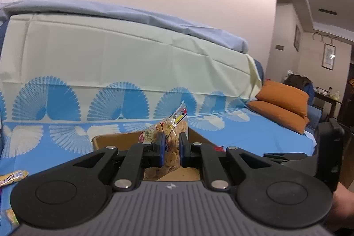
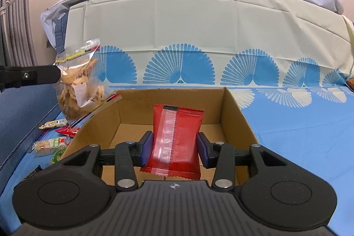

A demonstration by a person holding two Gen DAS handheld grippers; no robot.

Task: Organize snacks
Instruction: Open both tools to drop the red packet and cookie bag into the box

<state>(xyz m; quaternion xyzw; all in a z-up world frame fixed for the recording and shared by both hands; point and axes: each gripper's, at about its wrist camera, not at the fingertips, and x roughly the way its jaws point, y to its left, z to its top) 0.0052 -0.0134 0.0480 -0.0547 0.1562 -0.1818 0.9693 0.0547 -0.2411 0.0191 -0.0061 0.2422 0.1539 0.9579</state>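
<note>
The left gripper (image 1: 170, 150) has its jaws clamped on a clear bag of cookies (image 2: 77, 85), held up just beside the left wall of the cardboard box (image 2: 234, 112); the bag looks light, floppy and crushable. The right gripper (image 2: 174, 148) pinches a red packet (image 2: 177, 138) over the box, probably light, slick and crinkly, so a mid-body hold suits it.

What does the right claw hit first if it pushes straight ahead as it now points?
Probably the cardboard box: the right claw, shut on a red packet, points down into it, so floor or far wall comes first. Depth is unclear.
</note>
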